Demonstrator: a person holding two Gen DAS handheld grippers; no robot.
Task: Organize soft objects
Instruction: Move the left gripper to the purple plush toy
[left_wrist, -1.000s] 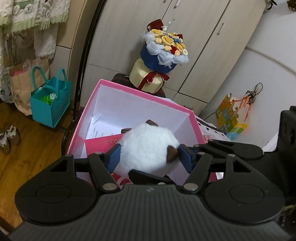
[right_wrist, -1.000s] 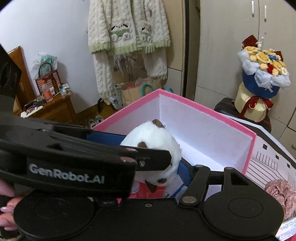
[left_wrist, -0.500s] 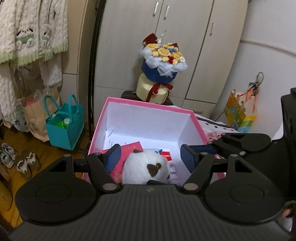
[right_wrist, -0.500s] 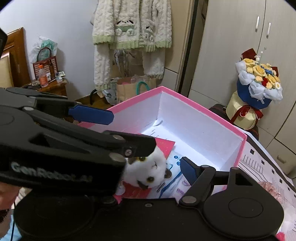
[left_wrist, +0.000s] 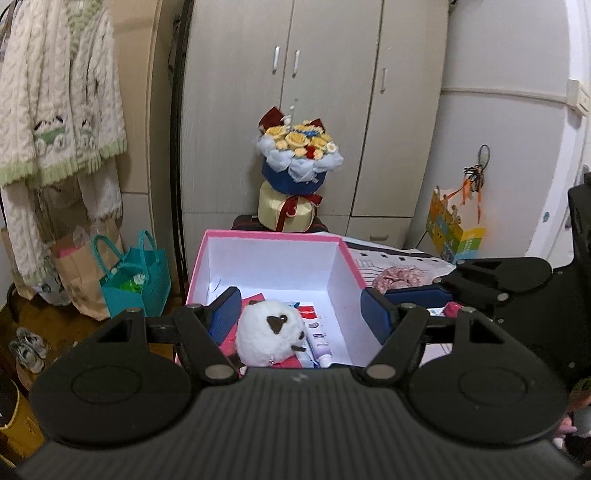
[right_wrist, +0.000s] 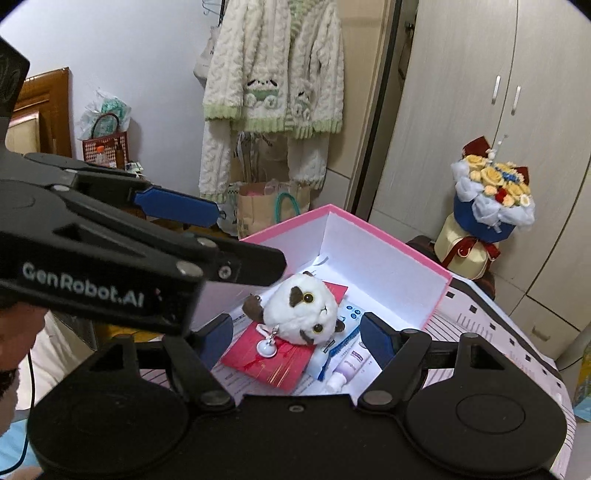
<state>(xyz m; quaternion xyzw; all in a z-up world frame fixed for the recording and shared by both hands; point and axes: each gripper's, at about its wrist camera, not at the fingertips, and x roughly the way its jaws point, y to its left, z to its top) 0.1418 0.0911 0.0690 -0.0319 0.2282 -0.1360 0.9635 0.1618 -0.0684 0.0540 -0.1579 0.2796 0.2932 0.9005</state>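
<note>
One plush toy (right_wrist: 304, 314) lies in the pink box (right_wrist: 437, 293), on one red envelope (right_wrist: 280, 363), beside one tube (right_wrist: 347, 369). Your left claw (left_wrist: 301, 314) and right claw (right_wrist: 299, 338) both stand wide, jaws just opened, gripping nothing. One pink fuzzy thing (left_wrist: 400, 277) sits outside the box.

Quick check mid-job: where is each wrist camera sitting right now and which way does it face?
Left wrist: on the left gripper, looking down into the pink cardboard box towards the grey wardrobe; its open blue-padded fingers show.
Right wrist: on the right gripper, jaws open, facing the box from its right; the left gripper crosses its upper left.
Shared: the round white plush toy, box, flower bouquet.
</note>
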